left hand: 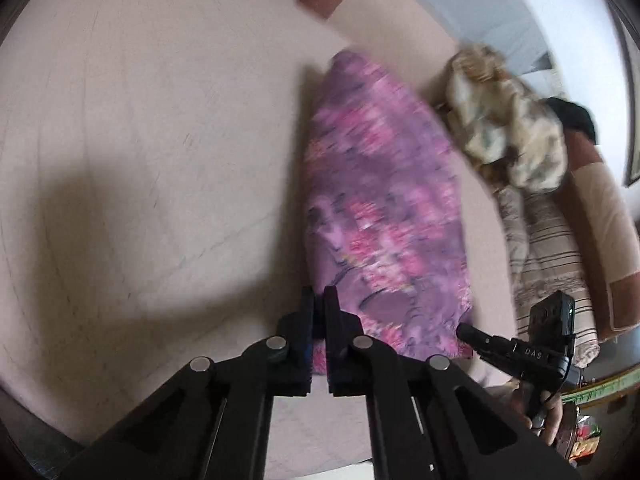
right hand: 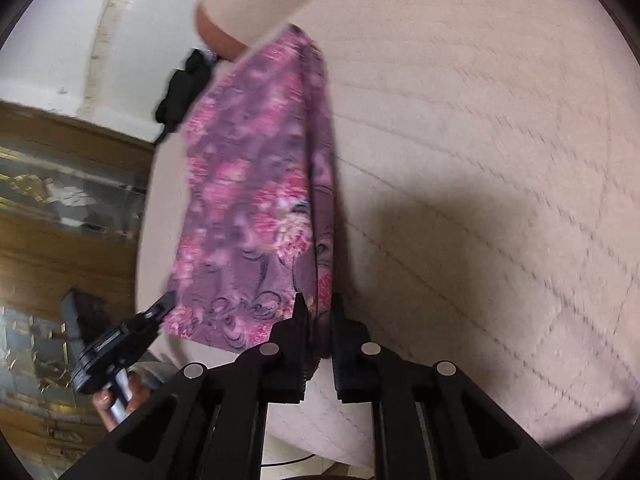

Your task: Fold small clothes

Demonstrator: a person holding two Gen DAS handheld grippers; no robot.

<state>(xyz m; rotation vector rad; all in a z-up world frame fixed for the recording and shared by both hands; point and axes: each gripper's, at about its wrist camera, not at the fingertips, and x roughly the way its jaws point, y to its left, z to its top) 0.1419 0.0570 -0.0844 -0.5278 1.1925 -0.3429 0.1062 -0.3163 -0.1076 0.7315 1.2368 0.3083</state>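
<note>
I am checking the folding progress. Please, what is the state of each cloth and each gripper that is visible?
purple floral cloth: stretched long over the beige cushion, near corners gripped.
left gripper: shut on a near corner.
right gripper: shut on the other corner.
beige patterned garment: crumpled heap, unfolded.
striped cloth: lying flat.

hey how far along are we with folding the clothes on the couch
Done: the purple floral garment already looks narrowed into a long strip on the beige cushion. In hand: the left gripper and right gripper each pinch a corner of its near edge. Left: the crosswise fold, plus the crumpled tan garment and the striped piece beside it.
</note>
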